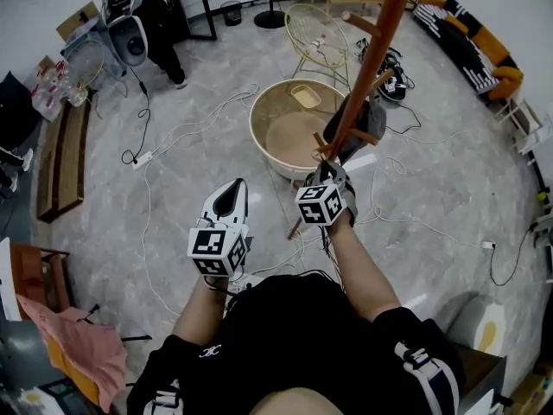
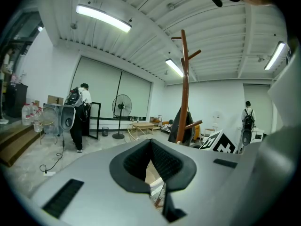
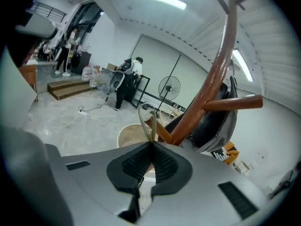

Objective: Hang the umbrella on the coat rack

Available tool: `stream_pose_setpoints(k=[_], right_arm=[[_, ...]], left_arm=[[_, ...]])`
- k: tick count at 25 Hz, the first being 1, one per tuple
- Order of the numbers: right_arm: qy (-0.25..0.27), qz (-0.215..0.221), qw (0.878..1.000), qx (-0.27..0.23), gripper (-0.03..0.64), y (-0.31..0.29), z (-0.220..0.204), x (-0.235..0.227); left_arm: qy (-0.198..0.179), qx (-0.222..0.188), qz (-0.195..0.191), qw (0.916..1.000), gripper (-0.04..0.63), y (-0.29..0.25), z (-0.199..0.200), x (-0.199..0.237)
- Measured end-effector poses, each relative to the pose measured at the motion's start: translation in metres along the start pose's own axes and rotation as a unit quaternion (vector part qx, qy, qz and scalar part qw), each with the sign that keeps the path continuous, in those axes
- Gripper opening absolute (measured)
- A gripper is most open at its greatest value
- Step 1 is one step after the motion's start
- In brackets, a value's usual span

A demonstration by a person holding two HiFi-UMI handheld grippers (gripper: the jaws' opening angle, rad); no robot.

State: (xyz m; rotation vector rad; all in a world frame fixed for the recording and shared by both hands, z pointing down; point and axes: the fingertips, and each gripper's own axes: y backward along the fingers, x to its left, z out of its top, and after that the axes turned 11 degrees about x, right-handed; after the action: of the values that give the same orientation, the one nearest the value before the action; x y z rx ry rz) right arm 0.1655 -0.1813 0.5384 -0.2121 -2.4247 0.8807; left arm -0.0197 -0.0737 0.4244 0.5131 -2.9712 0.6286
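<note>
The brown wooden coat rack leans across the head view, its foot just beyond my right gripper. A dark folded umbrella hangs against the pole under a peg. In the right gripper view the rack rises close ahead with the umbrella beside it. My right gripper is shut on a thin olive strap loop, which stands up beside a low peg. I cannot tell whether the loop goes round that peg. My left gripper is held lower and to the left, shut and empty, well short of the rack.
A round beige tub stands just behind the rack, with a wire chair farther back. Cables trail over the marble floor. A person stands at the back left near a fan stand. A wooden bench lies at the left.
</note>
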Motion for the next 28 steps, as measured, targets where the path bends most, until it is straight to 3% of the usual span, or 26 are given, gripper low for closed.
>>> stream_pose_setpoints(k=[10, 21, 28], right_arm=[[0.091, -0.090, 0.991, 0.026, 0.014, -0.013, 0.001, 0.001], [0.107, -0.126, 0.986, 0.035, 0.015, -0.015, 0.015, -0.005], [0.124, -0.124, 0.983, 0.056, 0.015, -0.019, 0.013, -0.003]], left_arm=[[0.017, -0.006, -0.002, 0.9998, 0.017, -0.002, -0.005, 0.013], [0.031, -0.010, -0.003, 0.9995, 0.017, 0.002, -0.008, 0.024], [0.043, -0.013, -0.002, 0.9990, 0.017, 0.012, -0.011, 0.031]])
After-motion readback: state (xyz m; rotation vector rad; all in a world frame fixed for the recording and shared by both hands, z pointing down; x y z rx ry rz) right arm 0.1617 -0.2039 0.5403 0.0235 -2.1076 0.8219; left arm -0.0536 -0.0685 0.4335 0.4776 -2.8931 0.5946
